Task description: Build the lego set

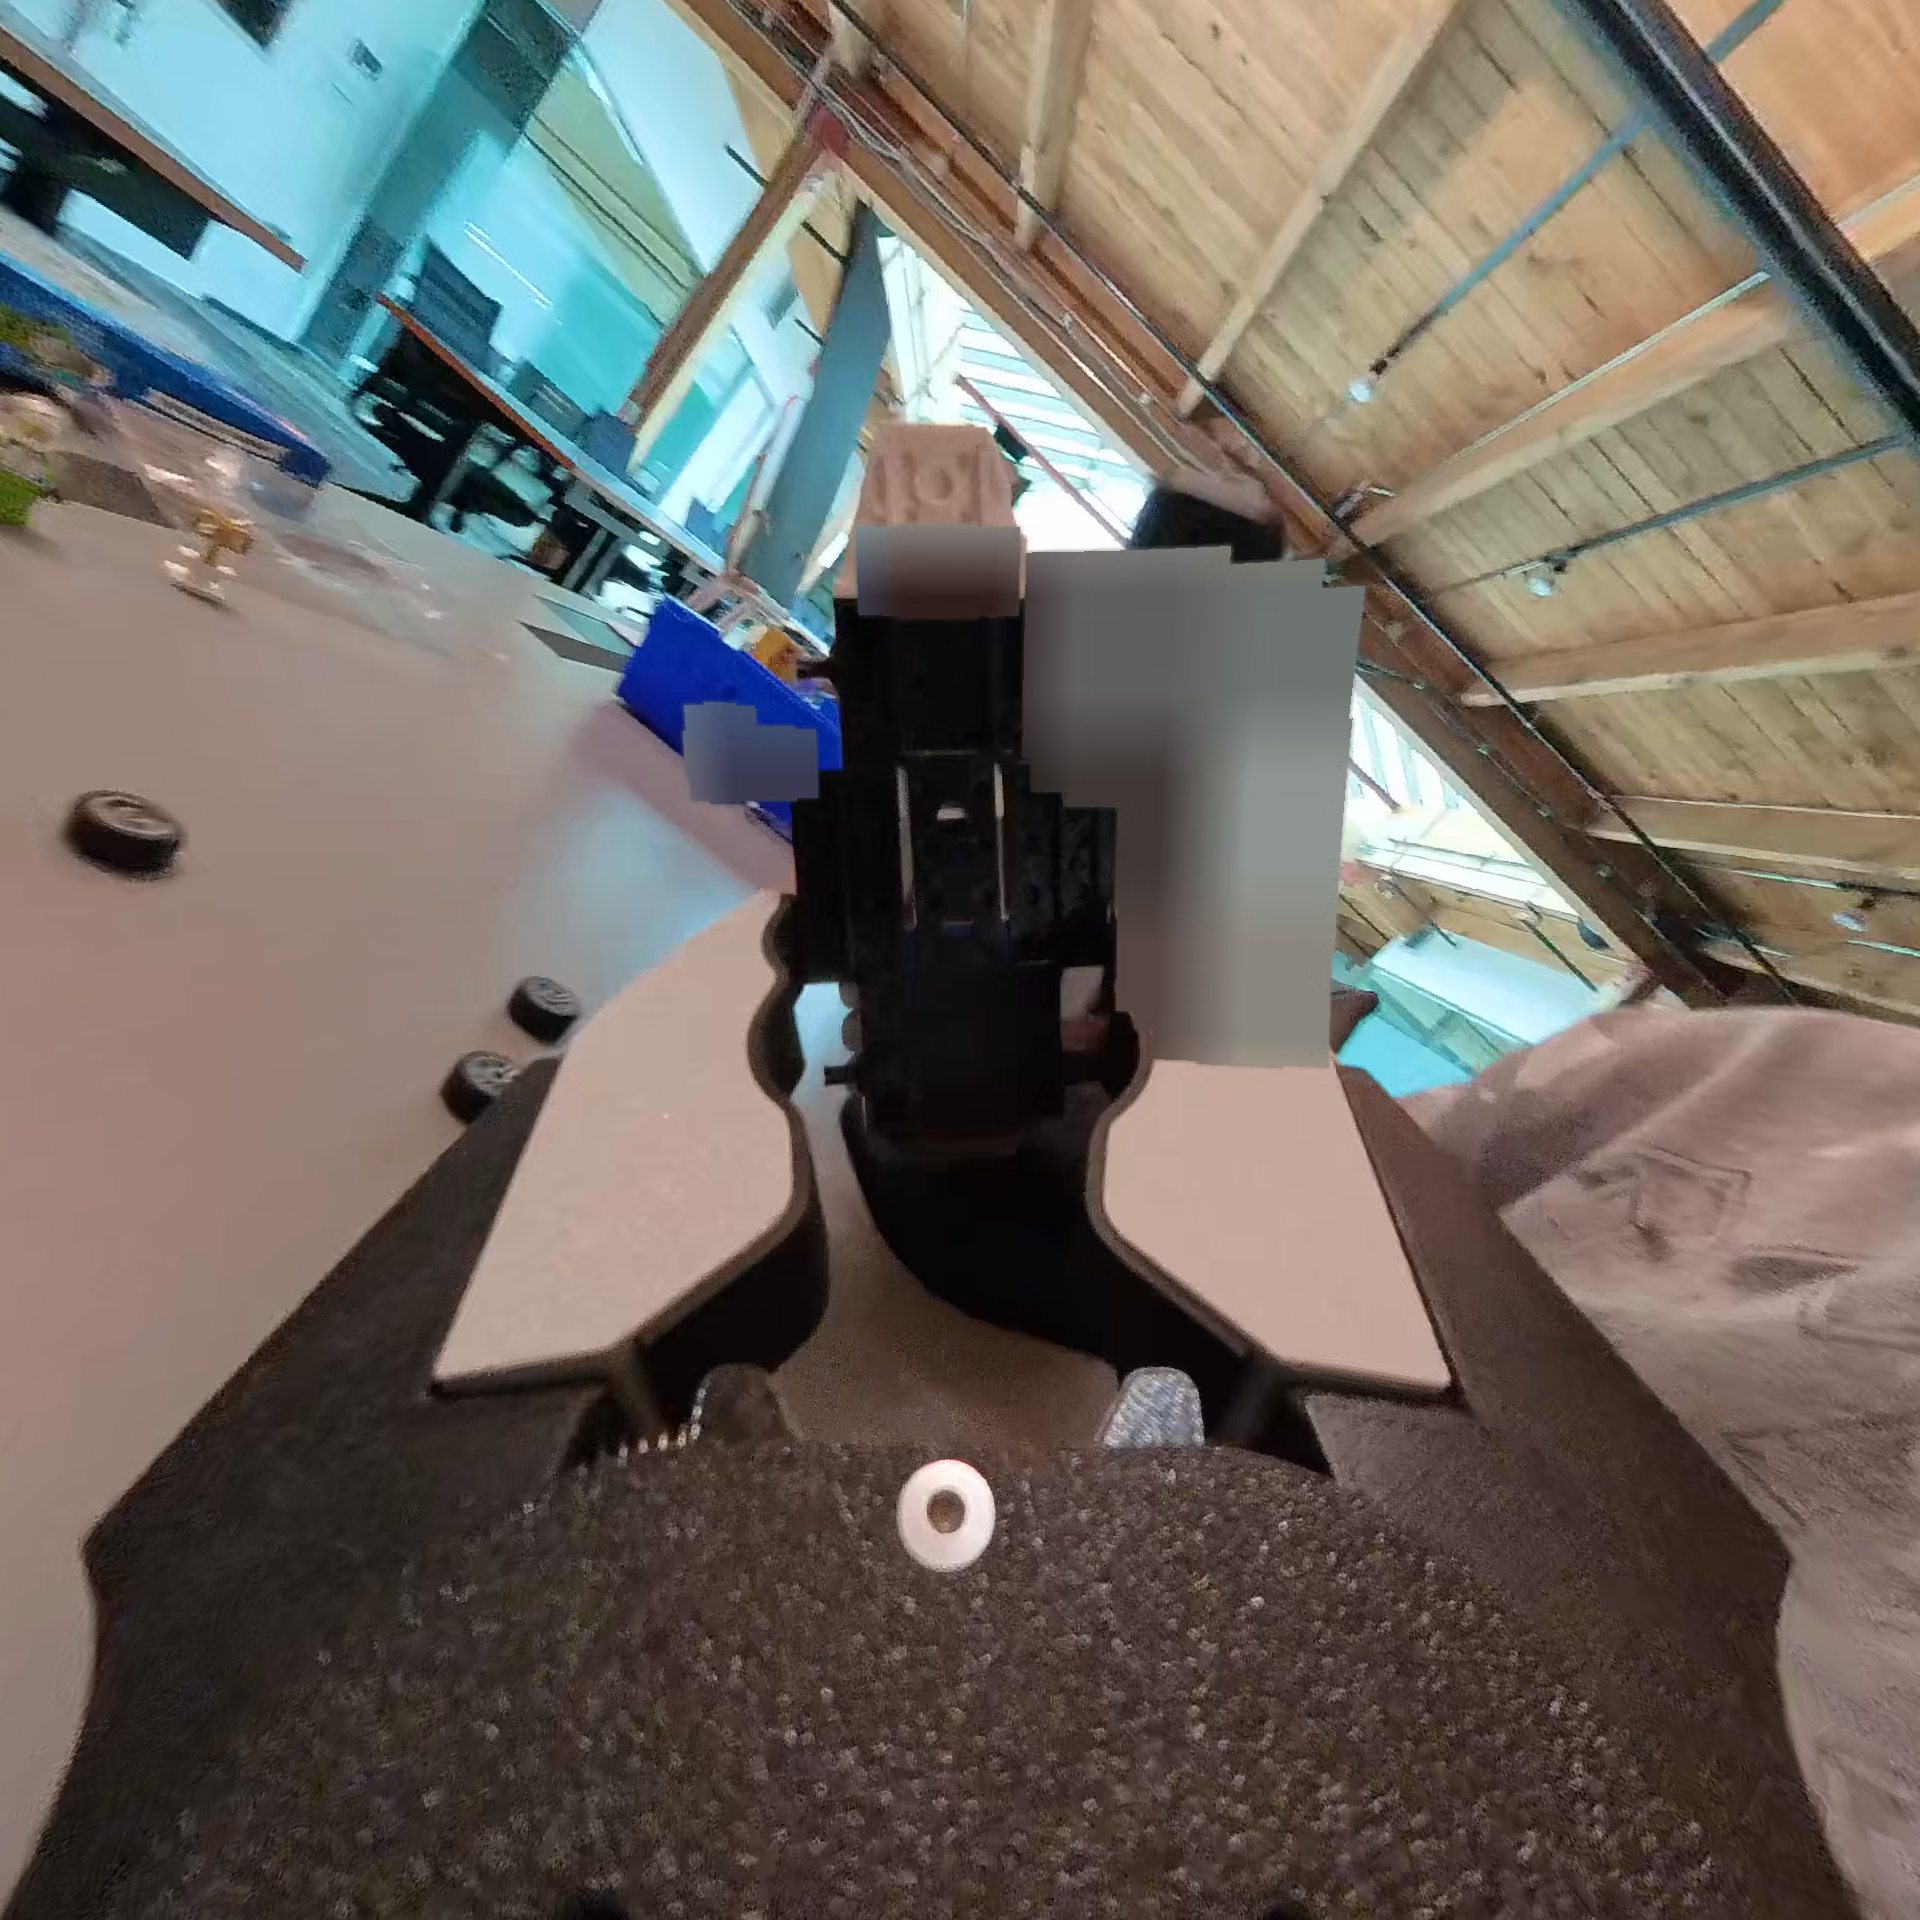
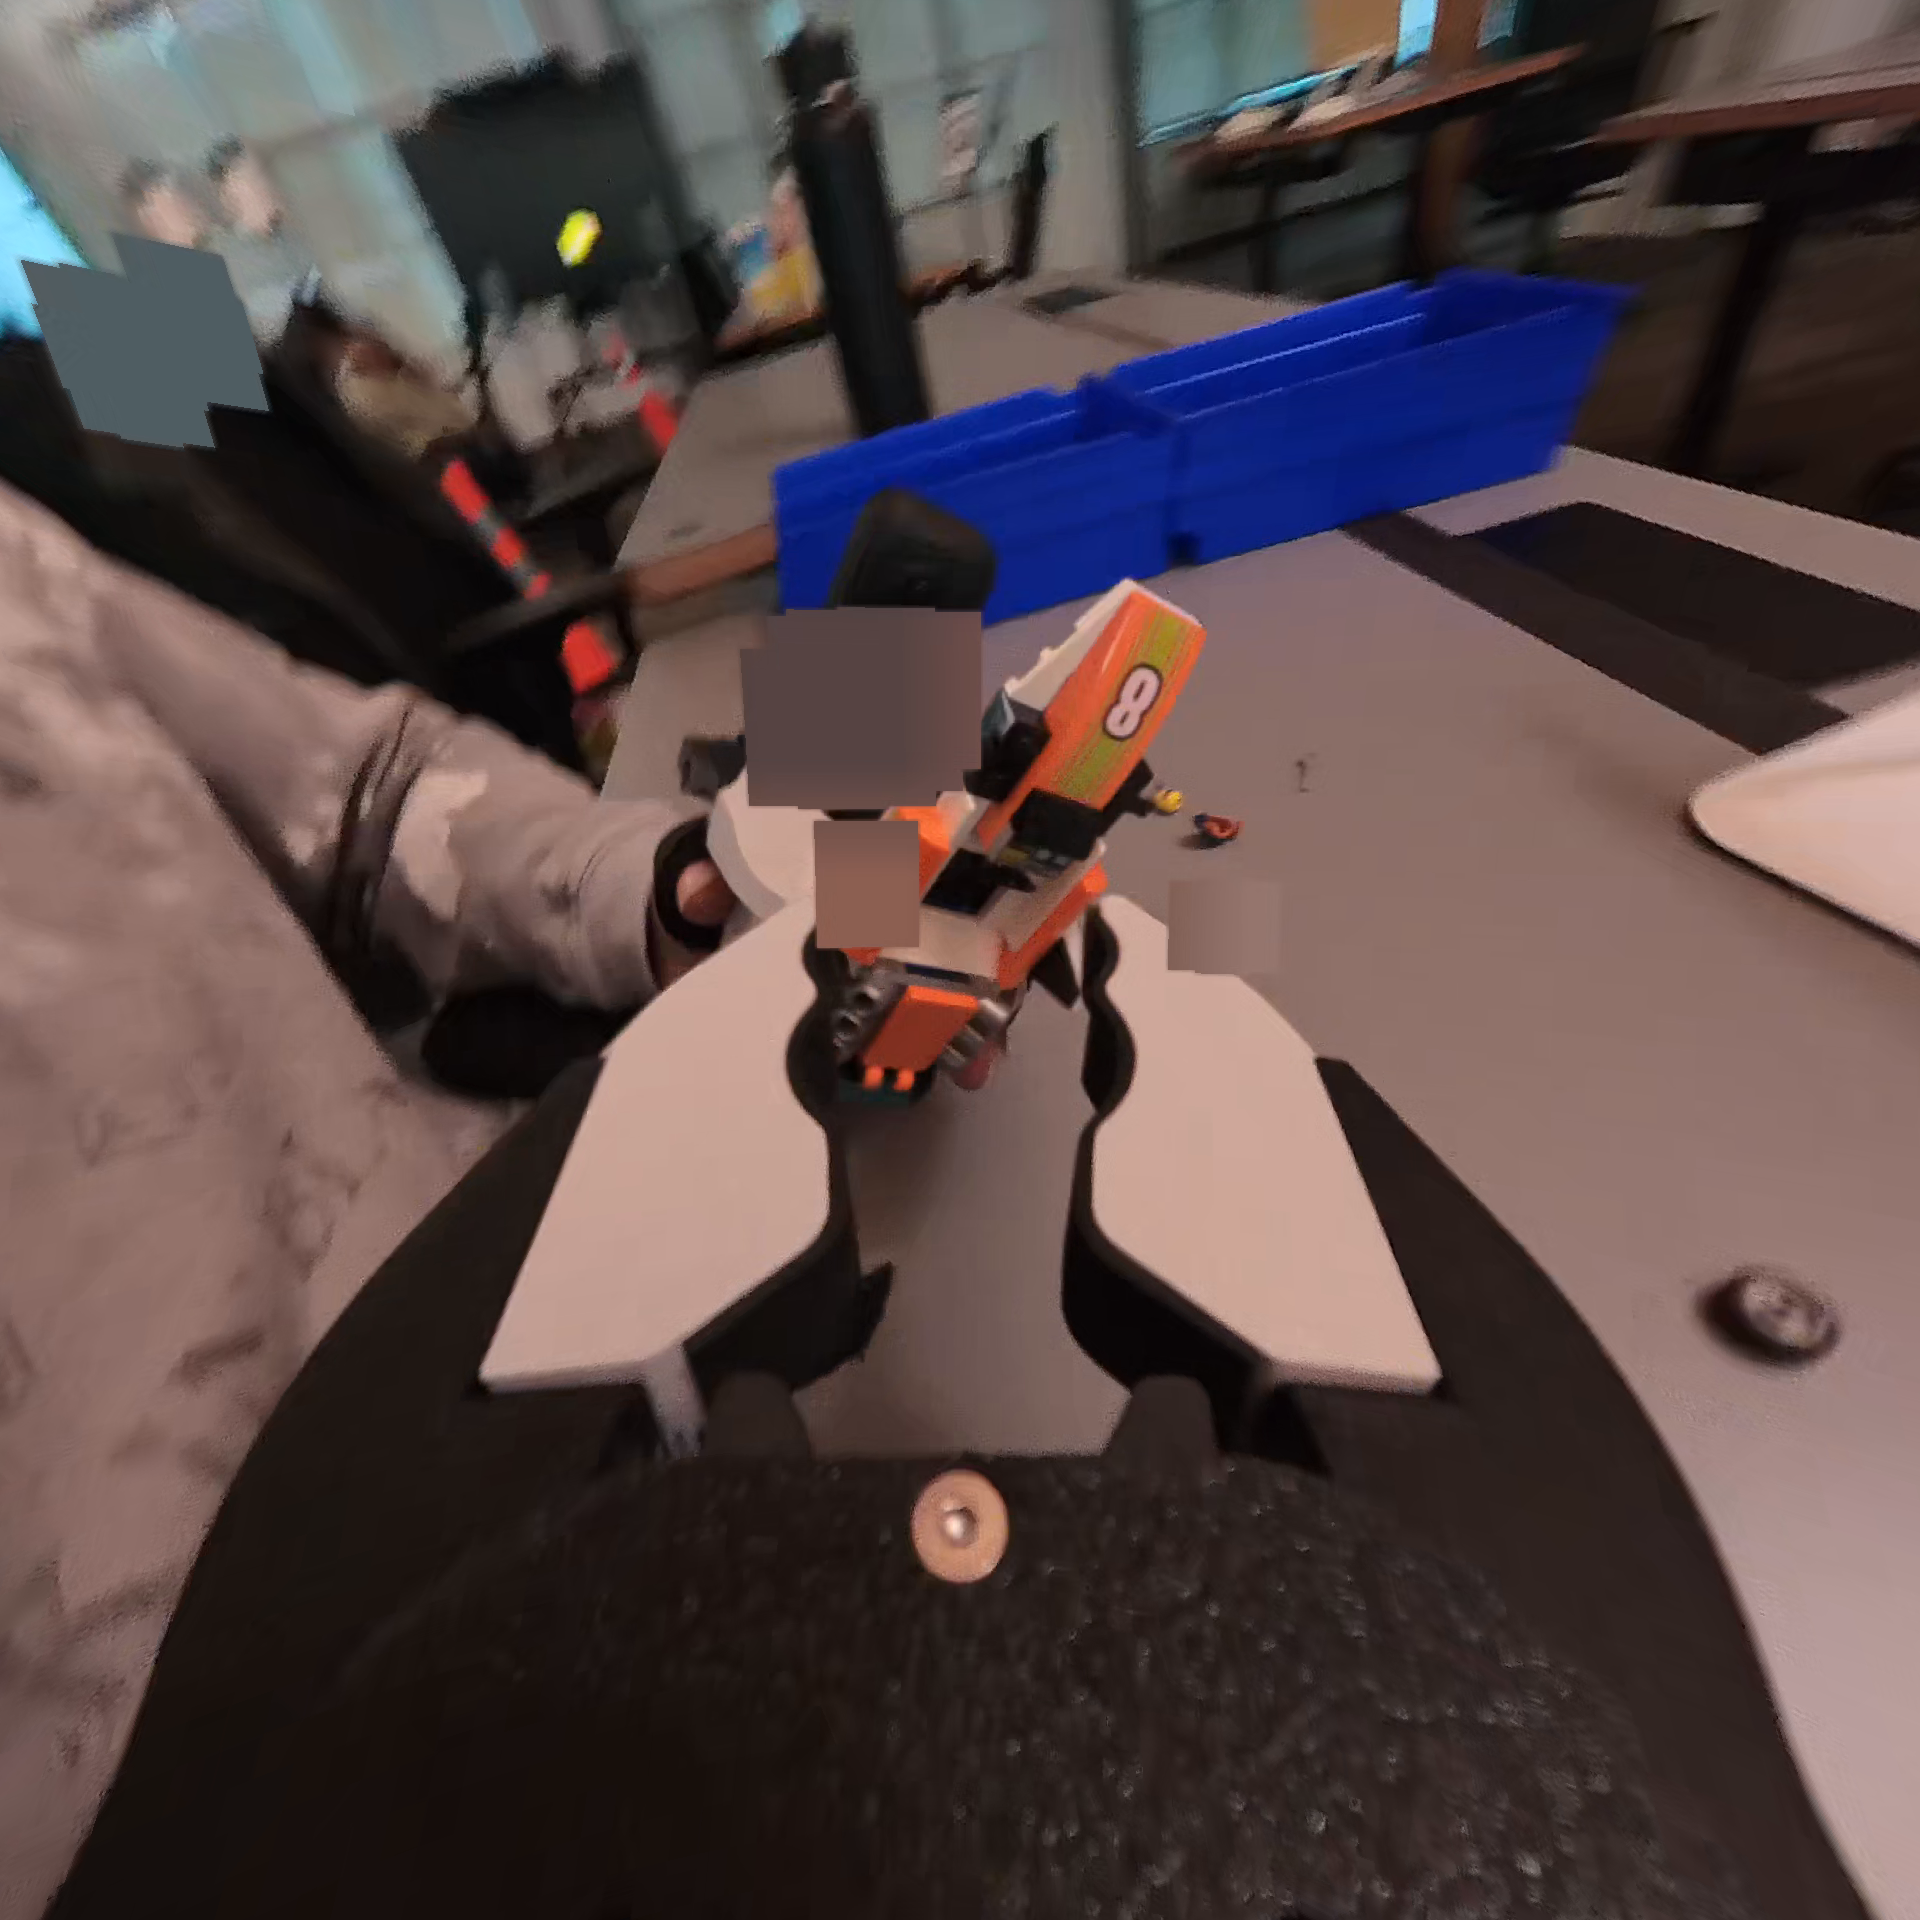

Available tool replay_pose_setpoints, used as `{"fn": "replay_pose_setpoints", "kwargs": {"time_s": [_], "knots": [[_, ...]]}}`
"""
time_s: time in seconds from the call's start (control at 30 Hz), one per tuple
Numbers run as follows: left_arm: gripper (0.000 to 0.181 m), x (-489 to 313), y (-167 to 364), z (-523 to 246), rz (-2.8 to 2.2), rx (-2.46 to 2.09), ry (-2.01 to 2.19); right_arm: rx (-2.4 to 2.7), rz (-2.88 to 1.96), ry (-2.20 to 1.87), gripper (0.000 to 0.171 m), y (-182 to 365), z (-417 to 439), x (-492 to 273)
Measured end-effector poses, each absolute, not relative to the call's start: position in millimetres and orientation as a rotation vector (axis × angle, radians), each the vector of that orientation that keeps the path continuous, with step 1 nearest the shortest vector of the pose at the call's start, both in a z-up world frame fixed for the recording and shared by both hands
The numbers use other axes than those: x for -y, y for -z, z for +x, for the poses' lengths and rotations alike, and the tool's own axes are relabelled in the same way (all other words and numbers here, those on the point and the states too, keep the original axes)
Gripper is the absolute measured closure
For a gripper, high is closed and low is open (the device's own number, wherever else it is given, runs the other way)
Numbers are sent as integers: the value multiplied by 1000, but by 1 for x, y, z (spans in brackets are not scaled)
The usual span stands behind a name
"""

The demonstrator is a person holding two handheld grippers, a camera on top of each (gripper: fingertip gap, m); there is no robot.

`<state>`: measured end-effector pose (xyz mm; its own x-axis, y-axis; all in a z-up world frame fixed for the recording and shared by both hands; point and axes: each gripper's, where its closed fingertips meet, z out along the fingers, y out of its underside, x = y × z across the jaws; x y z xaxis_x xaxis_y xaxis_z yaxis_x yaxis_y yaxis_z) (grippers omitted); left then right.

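The orange and white lego car (image 2: 997, 862) is held up off the desk (image 2: 1455, 1039) between the two grippers, tilted nose-up, with its orange roof piece leaning to the far right. In the right wrist view the right gripper (image 2: 956, 997) has its jaws narrowed around the car's near end, and the orange block there sits between the fingertips; they appear to clamp it, though the exact contact is partly hidden. The left gripper (image 2: 769, 862) comes in from the left in that view, white fingers against the car's far side, a gloved hand (image 2: 686, 904) behind it.

In the left wrist view the left gripper (image 1: 951, 997) has its jaws drawn in on a dark, partly mosaicked mass that I take to be the car's underside (image 1: 956, 935); the grip looks closed on it.

Three loose black wheels (image 1: 125, 829) lie on the desk to the left, apart from each other. Small loose pieces (image 2: 1216, 826) rest on the desk beyond the car, and blue bins (image 2: 1195, 457) stand at the far edge.

The step in hand seems to be steadying or pressing together the body. Since no wheels show on the car, the next move probably calls for one gripper to let go and fetch a wheel while the other holds the car firm.
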<state>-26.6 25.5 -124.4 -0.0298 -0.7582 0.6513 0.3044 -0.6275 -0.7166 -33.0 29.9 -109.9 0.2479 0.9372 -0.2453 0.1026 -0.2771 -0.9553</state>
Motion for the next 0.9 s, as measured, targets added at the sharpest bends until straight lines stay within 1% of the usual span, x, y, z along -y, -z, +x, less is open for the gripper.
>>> {"fn": "replay_pose_setpoints", "kwargs": {"time_s": [0.1,0.2,0.33,0.37,0.4,0.43,0.47,0.57,0.67,0.9], "knots": [[126,-31,134,-24,-1523,-528,1611,768,-1664,-1244,125,113,-26,-29],[126,-29,138,-20,-1518,-664,1365,653,-1698,-1347,124,108,-25,-28],[126,-30,140,-20,-1473,-790,987,639,-1789,-1325,126,116,-41,-25],[126,-32,140,-21,-1463,-800,907,642,-1811,-1299,130,120,-45,-25],[126,-34,139,-23,-1453,-798,835,648,-1817,-1258,145,124,-47,-27],[126,-36,139,-25,-1444,-804,775,663,-1811,-1220,151,126,-48,-28],[126,-37,140,-26,-1437,-816,746,688,-1807,-1190,152,127,-48,-29],[127,-34,144,-22,-1444,-857,787,820,-1812,-1120,152,129,-44,-29],[119,-25,144,-19,-1423,-928,878,1061,-1836,-1021,152,127,-31,-29],[124,-14,155,-17,-1411,-1125,890,1950,-1885,-541,152,159,4,-3]]}}
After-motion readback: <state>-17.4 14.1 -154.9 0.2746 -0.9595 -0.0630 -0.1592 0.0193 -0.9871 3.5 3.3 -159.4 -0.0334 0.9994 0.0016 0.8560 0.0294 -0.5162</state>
